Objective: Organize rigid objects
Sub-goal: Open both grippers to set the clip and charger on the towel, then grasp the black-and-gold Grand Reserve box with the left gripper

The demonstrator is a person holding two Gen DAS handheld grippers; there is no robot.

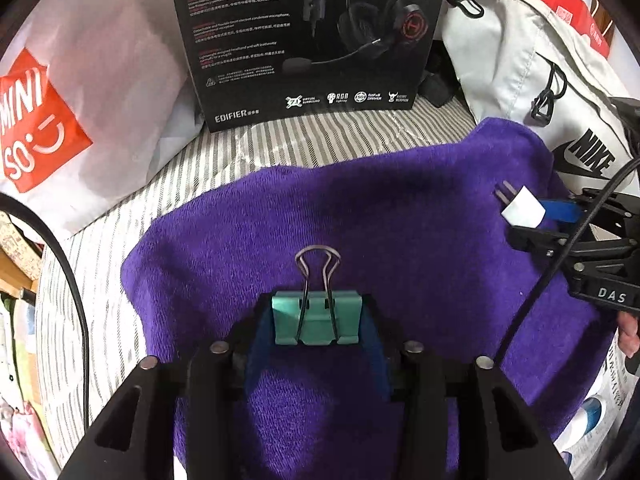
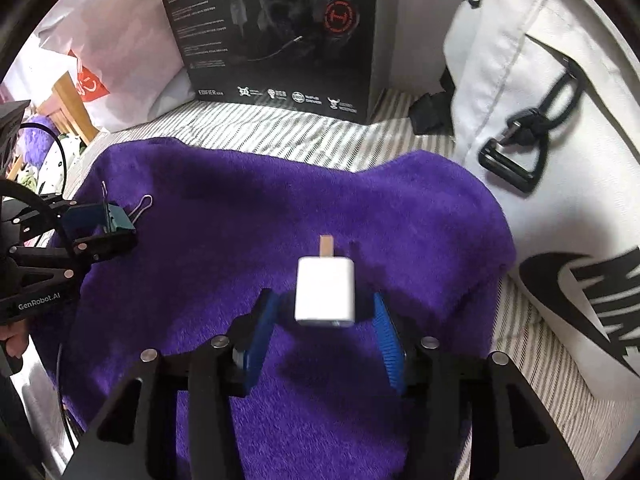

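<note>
A teal binder clip (image 1: 316,320) lies on the purple towel (image 1: 400,220), its wire handle pointing away. My left gripper (image 1: 316,308) is open around it, the pads close beside the clip's two ends. From the right wrist view the clip (image 2: 120,220) sits at the tips of the left gripper (image 2: 116,226). A white plug charger (image 2: 325,292) rests on the towel (image 2: 240,208), prongs pointing away. My right gripper (image 2: 322,300) is open, with a clear gap between each blue pad and the charger. The left wrist view shows the charger (image 1: 522,210) at the right gripper's (image 1: 532,224) tips.
A black Edifier headset box (image 1: 312,40) stands behind the towel on the striped cover (image 1: 320,136). A white Nike bag (image 1: 520,80) crowds the right side and a white Miniso bag (image 1: 60,100) the left. A black cable (image 1: 532,292) hangs by the right gripper.
</note>
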